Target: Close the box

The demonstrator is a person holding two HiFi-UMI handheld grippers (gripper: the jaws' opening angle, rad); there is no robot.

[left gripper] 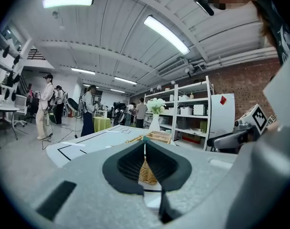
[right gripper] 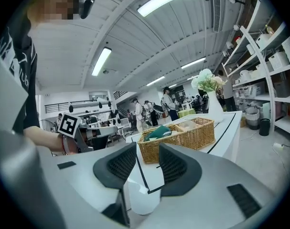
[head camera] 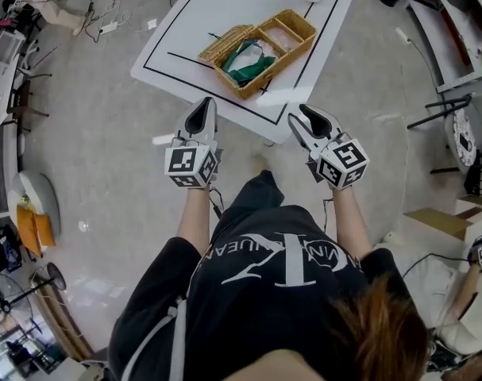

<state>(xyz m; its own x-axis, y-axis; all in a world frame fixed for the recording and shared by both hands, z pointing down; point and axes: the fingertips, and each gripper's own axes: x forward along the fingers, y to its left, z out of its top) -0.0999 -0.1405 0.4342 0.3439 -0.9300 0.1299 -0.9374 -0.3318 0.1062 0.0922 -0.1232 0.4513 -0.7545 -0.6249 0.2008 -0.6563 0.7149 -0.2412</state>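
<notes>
Wicker box is seen ahead of both claws, lid laid open; closing is not begun. Left claw is clenched on nothing, right claw released, neither touching it.

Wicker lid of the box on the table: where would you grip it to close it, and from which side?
Probably its free long edge, away from the hinge: the lid lies flipped open along the box's left side, so that outer edge is exposed. Come from the left with the left gripper, which is nearer.
</notes>
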